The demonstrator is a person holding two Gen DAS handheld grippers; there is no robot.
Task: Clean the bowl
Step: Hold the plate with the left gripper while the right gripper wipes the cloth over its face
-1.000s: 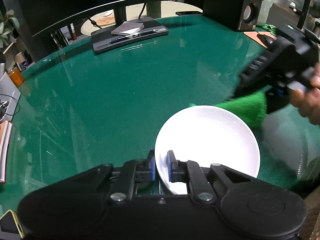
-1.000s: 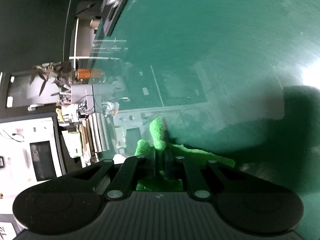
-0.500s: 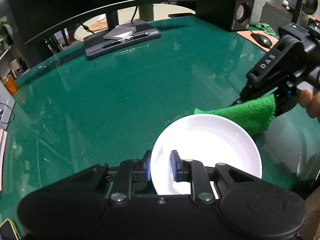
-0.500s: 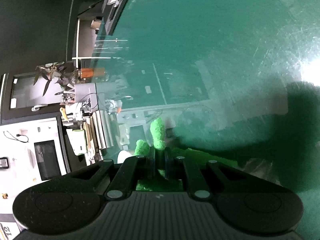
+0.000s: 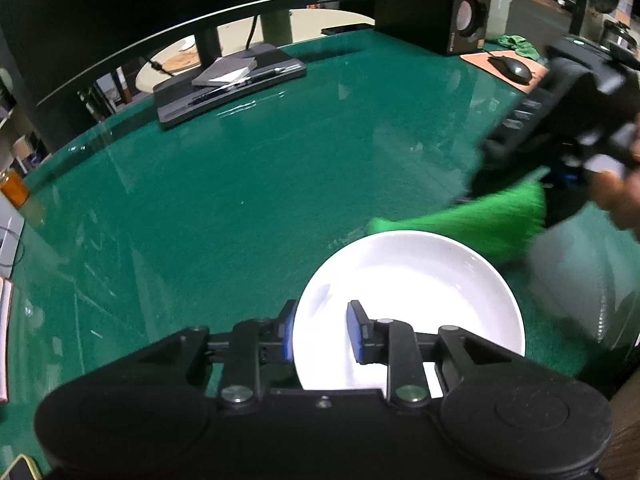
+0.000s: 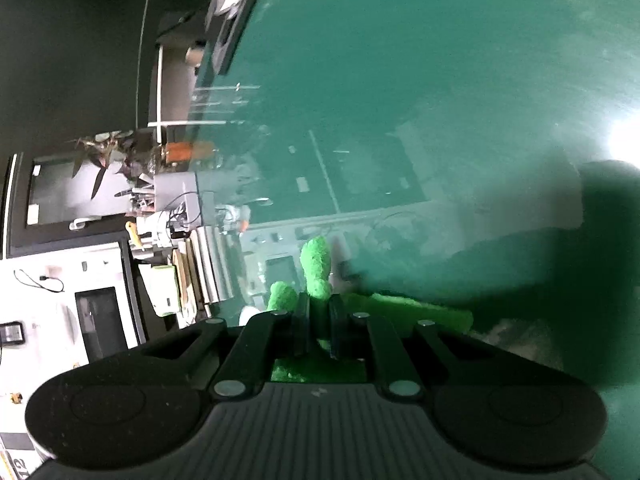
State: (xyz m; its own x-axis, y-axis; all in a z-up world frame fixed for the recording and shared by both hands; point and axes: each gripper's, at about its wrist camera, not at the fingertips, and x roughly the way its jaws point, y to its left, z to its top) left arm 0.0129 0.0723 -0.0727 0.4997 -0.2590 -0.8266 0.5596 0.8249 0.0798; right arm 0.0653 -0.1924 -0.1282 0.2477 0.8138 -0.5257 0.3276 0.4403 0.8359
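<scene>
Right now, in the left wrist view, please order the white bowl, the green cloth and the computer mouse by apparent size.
1. white bowl, largest
2. green cloth, blurred
3. computer mouse, smallest

The mouse lies much farther from the camera, so its true size is unsure.

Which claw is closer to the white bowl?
The left claw: its jaws straddle the white bowl's near rim and are opening. The right claw is beyond the far rim, gripping the green cloth.

Left gripper [image 5: 320, 330] opening, right gripper [image 6: 319, 330] clamped.
</scene>
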